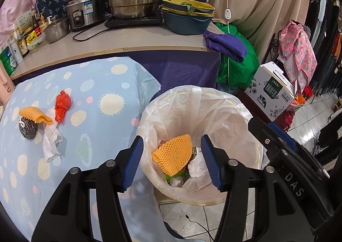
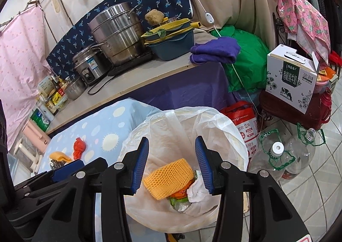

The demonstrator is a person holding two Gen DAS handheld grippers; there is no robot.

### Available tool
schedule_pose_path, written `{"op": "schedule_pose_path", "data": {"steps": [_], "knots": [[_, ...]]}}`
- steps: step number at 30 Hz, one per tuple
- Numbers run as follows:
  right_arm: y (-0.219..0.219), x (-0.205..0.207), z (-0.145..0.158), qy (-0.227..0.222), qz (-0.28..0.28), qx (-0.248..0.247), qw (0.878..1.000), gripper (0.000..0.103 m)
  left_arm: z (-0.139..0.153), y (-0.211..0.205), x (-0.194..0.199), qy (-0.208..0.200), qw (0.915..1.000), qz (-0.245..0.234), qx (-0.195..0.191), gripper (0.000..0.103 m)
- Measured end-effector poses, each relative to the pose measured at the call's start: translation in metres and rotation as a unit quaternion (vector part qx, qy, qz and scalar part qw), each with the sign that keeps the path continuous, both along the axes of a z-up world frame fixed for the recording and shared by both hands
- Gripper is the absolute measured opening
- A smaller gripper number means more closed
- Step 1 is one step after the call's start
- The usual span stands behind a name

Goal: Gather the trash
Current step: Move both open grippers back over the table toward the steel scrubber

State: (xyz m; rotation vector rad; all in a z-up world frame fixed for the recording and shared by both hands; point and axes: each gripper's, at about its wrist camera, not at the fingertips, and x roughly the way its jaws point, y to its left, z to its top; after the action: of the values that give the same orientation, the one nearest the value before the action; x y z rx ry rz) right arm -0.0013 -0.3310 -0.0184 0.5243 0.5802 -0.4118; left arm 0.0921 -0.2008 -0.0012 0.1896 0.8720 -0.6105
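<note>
Both tools hang over the lined bin (image 1: 252, 126). The left tool (image 1: 173, 160) and right tool (image 2: 172, 162) are released, nothing between their pads. An orange foam net (image 2: 168, 179) lies in the bin on crumpled paper (image 2: 197, 192). On the desk (image 1: 89, 156) remain another net (image 1: 34, 115), a steel scourer (image 1: 26, 127), a red bag (image 1: 62, 106) and a tissue (image 1: 51, 143).

Bright even indoor light, soft shadows, sharp focus, fisheye-bent dark corners
</note>
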Motion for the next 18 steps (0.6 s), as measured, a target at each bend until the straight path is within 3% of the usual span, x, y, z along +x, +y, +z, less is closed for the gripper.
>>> {"op": "schedule_pose_path", "data": {"steps": [13,18], "knots": [[0.02,0.016,0.006,0.004,0.02,-0.011,1.0,0.049,-0.001,0.032,0.014,0.009,0.9994,0.03,-0.013,0.054],[0.038,0.029,0.008,0.007,0.04,-0.017,0.999,0.05,0.0,0.06,0.023,0.012,0.9979,0.06,-0.022,0.065]]}}
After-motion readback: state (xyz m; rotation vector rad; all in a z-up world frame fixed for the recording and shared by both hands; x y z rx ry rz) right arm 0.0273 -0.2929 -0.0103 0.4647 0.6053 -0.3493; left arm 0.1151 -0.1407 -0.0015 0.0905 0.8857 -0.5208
